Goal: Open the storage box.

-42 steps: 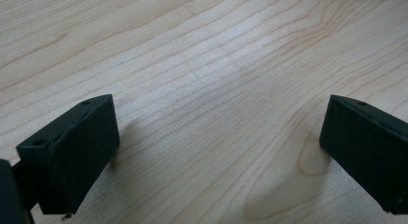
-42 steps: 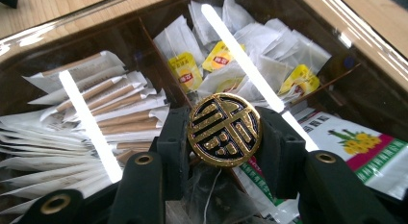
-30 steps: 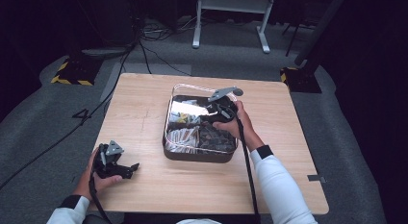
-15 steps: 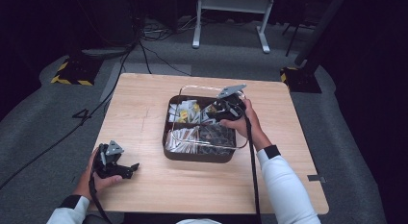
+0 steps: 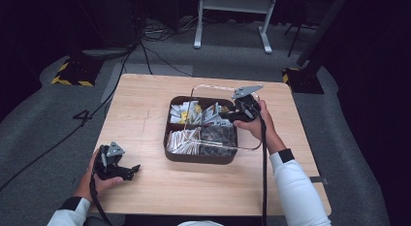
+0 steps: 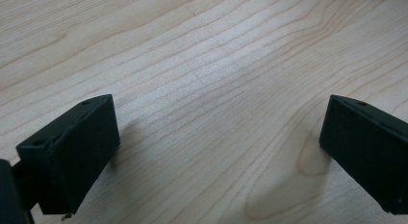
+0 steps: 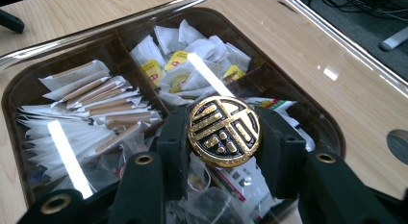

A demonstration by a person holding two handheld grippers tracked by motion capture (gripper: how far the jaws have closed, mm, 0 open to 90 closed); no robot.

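Observation:
A brown compartment tray (image 5: 201, 159) of sachets sits mid-table. Over it hangs a clear lid (image 5: 247, 138), offset toward the far right, so the tray's left side lies uncovered. My right gripper (image 5: 231, 114) is shut on the lid's round gold-and-black knob (image 7: 223, 131), one black jaw on each side of it. The lid (image 7: 308, 65) reflects light strips above the tray (image 7: 12, 92). My left gripper (image 5: 130, 169) rests on the wood at the front left, well away from the tray. Its jaws stand wide open (image 6: 219, 142) with bare tabletop between them.
The tray holds white and yellow sachets (image 7: 192, 60) at the back, brown stick packets (image 7: 96, 99) at one side and dark packets near the front. The wooden table (image 5: 145, 109) is bare left of the tray. Cables and a white stand (image 5: 232, 17) lie on the floor beyond.
My right gripper has carried the lid up and toward the far right, off the tray's left half. The left hand has stayed put.

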